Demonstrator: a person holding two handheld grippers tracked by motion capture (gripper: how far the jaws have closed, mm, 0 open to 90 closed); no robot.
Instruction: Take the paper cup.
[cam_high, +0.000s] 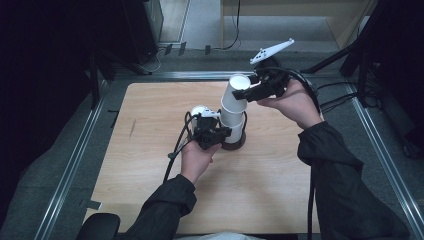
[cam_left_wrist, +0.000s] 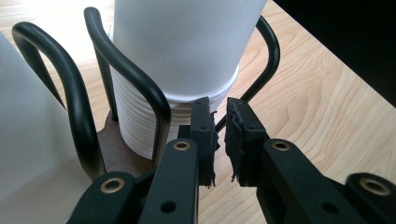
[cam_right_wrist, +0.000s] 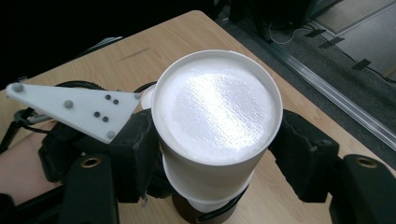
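A stack of white cups (cam_high: 232, 120) stands upside down in a black wire holder (cam_high: 235, 145) on a brown base, mid-table. My right gripper (cam_high: 240, 93) is shut on the top cup (cam_high: 237, 90), which sits tilted and raised above the stack. In the right gripper view the pads press both sides of that cup (cam_right_wrist: 217, 112), just under its flat bottom. My left gripper (cam_high: 222, 132) sits low at the holder's left side. In the left gripper view the jaws (cam_left_wrist: 220, 116) are pinched together on a wire of the holder (cam_left_wrist: 135, 79), right in front of the ribbed cup rims (cam_left_wrist: 135, 126).
The wooden table (cam_high: 150, 150) has bare room to the left and in front of the holder. Metal rails (cam_high: 75, 150) edge it, with dark floor and cables beyond. A pale blurred surface (cam_left_wrist: 28, 140) sits close at the left of the left gripper view.
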